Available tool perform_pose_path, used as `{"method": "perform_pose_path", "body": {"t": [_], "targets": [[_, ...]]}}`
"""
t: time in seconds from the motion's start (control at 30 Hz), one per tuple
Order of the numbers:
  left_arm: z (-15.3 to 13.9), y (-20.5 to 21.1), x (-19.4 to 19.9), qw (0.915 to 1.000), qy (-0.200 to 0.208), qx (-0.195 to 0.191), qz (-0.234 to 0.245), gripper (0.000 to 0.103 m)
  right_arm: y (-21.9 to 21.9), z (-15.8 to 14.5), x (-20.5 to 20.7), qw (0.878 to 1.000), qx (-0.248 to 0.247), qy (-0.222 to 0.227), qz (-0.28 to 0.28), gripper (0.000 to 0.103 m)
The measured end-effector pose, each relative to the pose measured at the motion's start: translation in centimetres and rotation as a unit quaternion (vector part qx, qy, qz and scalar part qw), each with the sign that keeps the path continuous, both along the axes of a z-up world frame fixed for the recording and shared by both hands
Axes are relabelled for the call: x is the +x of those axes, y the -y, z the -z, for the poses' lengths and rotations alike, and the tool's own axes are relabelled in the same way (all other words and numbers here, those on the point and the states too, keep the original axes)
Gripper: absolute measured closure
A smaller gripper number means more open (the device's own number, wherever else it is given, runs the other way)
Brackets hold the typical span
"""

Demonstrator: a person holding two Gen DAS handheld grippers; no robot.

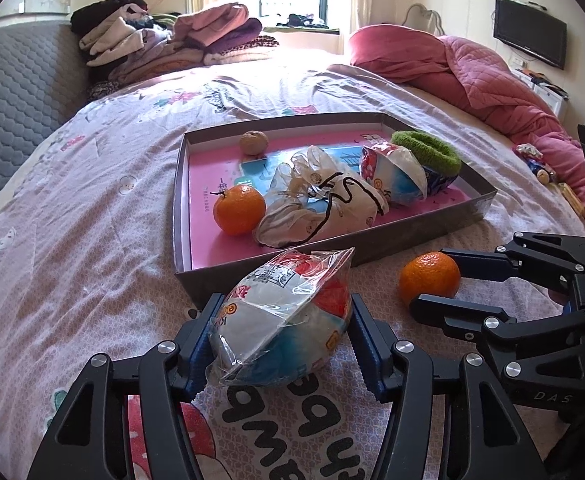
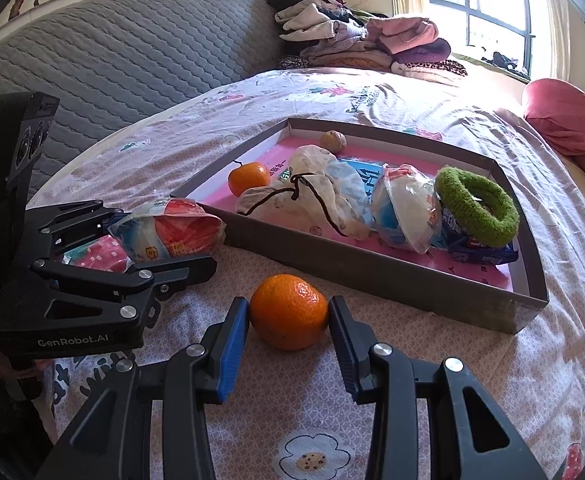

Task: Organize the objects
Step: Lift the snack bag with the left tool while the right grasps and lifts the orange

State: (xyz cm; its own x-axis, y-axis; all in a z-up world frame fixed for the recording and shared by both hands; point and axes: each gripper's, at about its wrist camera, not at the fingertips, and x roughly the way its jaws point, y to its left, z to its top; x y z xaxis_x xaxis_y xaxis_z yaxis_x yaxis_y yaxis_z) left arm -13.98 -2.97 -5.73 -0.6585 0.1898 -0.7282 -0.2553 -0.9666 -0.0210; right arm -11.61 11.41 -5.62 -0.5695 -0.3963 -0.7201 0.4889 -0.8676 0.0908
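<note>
Setting: a bed with a pale flowered sheet, a shallow grey tray with a pink floor lying on it.
Left gripper: low over the bed just in front of the tray's near wall; its blue-padded fingers press on both sides of a plastic-wrapped snack packet, which bulges up between them.
Snack packet: red, white and blue under clear crinkled film, outside the tray, close to its near wall.
Right gripper: beside the left one, its fingers pinching a loose orange that rests on the sheet.
Loose orange: outside the tray, near its front wall, to the right of the packet as the left camera sees it.
Inside the tray: a second orange at the left end, a walnut toward the far wall, a white drawstring pouch in the middle, another wrapped packet beside it, and a green fuzzy ring propped at the right end.
Around: folded clothes piled at the far side of the bed, a pink quilt bunched to the right.
</note>
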Motion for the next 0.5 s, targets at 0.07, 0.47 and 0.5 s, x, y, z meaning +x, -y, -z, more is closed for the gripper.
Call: {"method": "perform_pose_path", "body": {"t": [0.07,0.47,0.5], "targets": [[-0.1,-0.2,0.1,1.0,0.0,-0.001,0.001,0.042,0.0,-0.1,0.1,1.0,0.001,0.0,0.001,0.062],[-1.6,-0.4,0.7,0.9998,-0.004,0.017,-0.008,0.042,-1.1,-1.7,0.0,0.999,-0.007,-0.023,0.023,0.062],[-1.8,-0.3,0.6,0.9997,-0.005,0.021,-0.01,0.042,-1.3,-1.9,0.0,0.999,-0.008,-0.026,0.025,0.062]]}}
